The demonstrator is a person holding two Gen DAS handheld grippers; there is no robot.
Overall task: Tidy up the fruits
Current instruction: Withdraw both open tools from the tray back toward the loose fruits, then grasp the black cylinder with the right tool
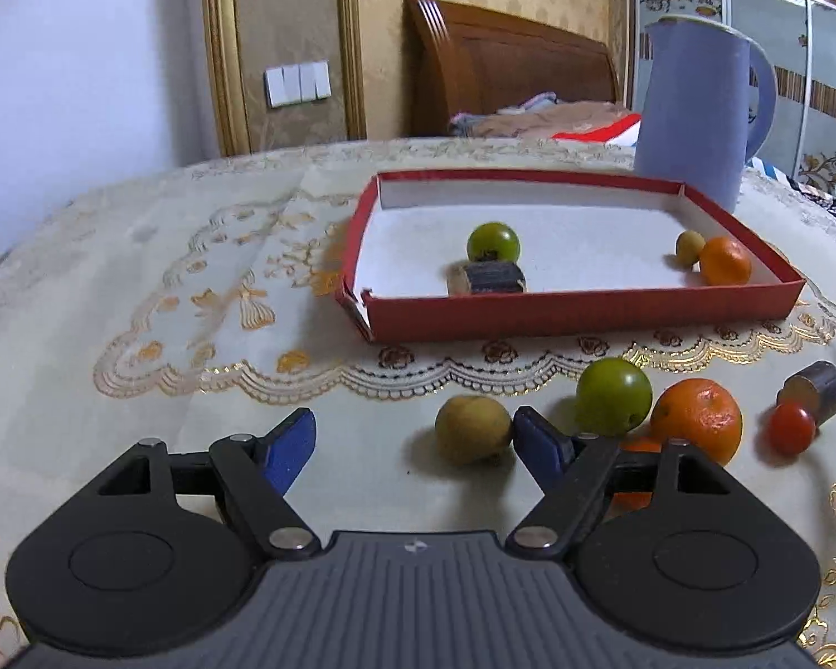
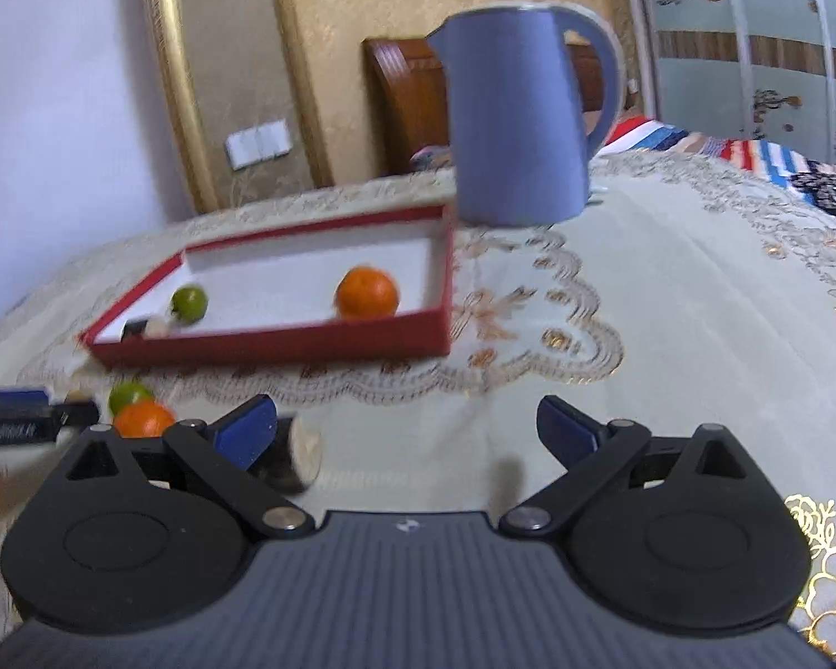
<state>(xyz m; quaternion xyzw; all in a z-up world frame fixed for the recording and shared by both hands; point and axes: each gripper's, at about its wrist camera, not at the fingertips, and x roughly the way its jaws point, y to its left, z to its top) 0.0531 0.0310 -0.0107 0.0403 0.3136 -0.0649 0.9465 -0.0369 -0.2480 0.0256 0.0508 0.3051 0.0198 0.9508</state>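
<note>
Left gripper spread wide, empty, its right finger touching a yellowish fruit on the tablecloth near the red tray (small tomato seen only from here); right gripper likewise gaping, holding nothing, blue kettle ahead.

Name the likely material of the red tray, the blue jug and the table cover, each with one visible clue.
Red tray: probably cardboard; thin walls, matte white inside, a torn corner.
Blue jug: likely plastic; smooth, uniform matte colour, moulded handle.
Table cover: seemingly fabric with glossy gold embroidery, scalloped edging.
</note>
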